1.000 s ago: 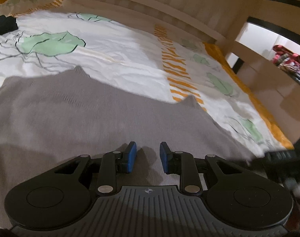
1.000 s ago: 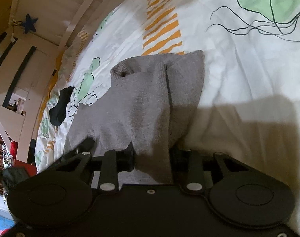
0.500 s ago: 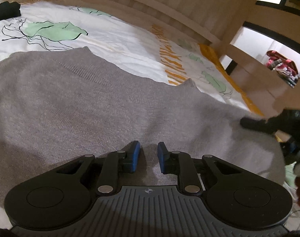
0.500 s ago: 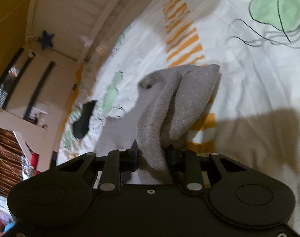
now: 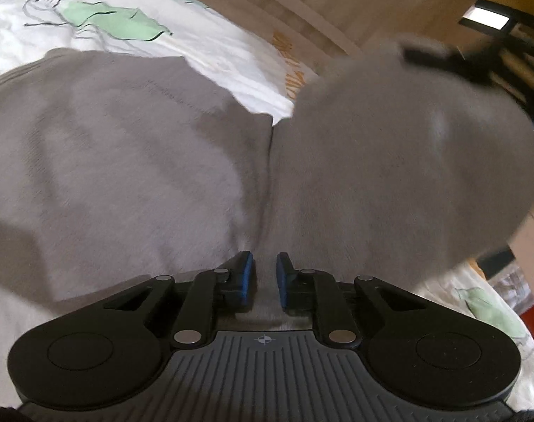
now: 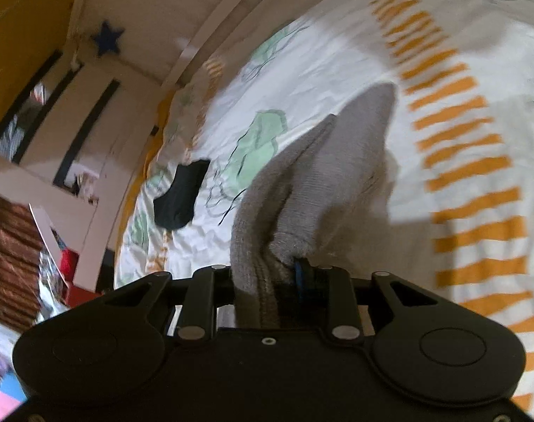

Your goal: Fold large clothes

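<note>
Raised: grey sweater (image 6: pixel 341 176) (bunched) | right gripper (image 6: pixel 267 274) clamping it, lifted

Ahead of our grippers lies a bed (image 6: pixel 337 81) covered by a white bedsheet (image 5: pixel 210 40) printed with green leaves and bands of orange stripes. Directly on it, just before our left tool, the grey sweater (image 5: pixel 133 161) spreads. Farther off, left of our right tool, a black garment (image 6: pixel 180 195) lies.
</note>
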Demonstrator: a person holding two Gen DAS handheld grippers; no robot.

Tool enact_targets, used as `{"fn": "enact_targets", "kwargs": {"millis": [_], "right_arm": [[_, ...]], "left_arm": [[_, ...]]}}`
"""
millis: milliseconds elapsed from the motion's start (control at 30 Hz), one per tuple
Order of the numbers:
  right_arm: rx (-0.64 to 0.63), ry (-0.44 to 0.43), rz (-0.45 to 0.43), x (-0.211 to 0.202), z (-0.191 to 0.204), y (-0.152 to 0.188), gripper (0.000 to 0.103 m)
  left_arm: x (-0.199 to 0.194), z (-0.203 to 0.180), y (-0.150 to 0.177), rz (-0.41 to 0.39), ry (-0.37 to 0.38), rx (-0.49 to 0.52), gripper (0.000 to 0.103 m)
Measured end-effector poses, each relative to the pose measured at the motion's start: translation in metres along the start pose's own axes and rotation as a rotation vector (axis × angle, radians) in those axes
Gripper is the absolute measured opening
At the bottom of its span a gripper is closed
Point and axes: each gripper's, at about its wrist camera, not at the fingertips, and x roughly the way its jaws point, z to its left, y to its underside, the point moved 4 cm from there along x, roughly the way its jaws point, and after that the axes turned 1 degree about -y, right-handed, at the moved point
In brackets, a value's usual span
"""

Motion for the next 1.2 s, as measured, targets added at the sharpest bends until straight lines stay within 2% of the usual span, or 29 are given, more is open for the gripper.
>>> {"fn": "enact_targets", "kwargs": {"millis": [300, 533, 600, 667, 800, 867, 933, 1033, 1100, 1200], "right_arm": [[-0.107, 0.013, 0.169, 0.105, 0.068, 0.033, 0.037], [-0.114, 0.057, 0.267, 0.174, 0.076, 0.063, 0.037], [-0.103, 0.032, 0.296, 0.186, 0.078, 0.069, 0.031], [-0.115, 0.010, 0.313, 0.194, 0.084, 0.075, 0.031], [-0.257, -0.025, 0.277, 0.182, 0.114, 0.073, 0.034], [-0.302, -0.048, 0.242, 0.162, 0.124, 0.066, 0.034], [-0.365, -0.035, 0.181, 0.135, 0.129, 0.058, 0.036], [-0.430, 0.007, 0.113, 0.102, 0.124, 0.054, 0.042], [-0.437, 0.036, 0.077, 0.080, 0.111, 0.057, 0.056], [-0.425, 0.079, 0.027, 0.056, 0.087, 0.069, 0.058]], "left_arm": [[-0.035, 0.018, 0.008, 0.007, -0.013, -0.069, 0.016], [-0.051, 0.028, 0.017, 0.020, -0.058, -0.071, 0.017], [-0.052, 0.033, 0.019, 0.027, -0.045, -0.098, 0.017], [-0.054, 0.033, 0.017, 0.032, -0.046, -0.094, 0.017], [-0.065, 0.036, 0.015, 0.017, -0.059, -0.091, 0.021], [-0.071, 0.040, 0.014, -0.007, -0.047, -0.110, 0.028], [-0.078, 0.045, 0.012, -0.047, -0.040, -0.145, 0.033], [-0.086, 0.055, 0.006, -0.106, -0.027, -0.194, 0.045], [-0.088, 0.061, 0.004, -0.135, -0.026, -0.228, 0.050], [-0.098, 0.069, -0.001, -0.200, -0.052, -0.263, 0.051]]}}
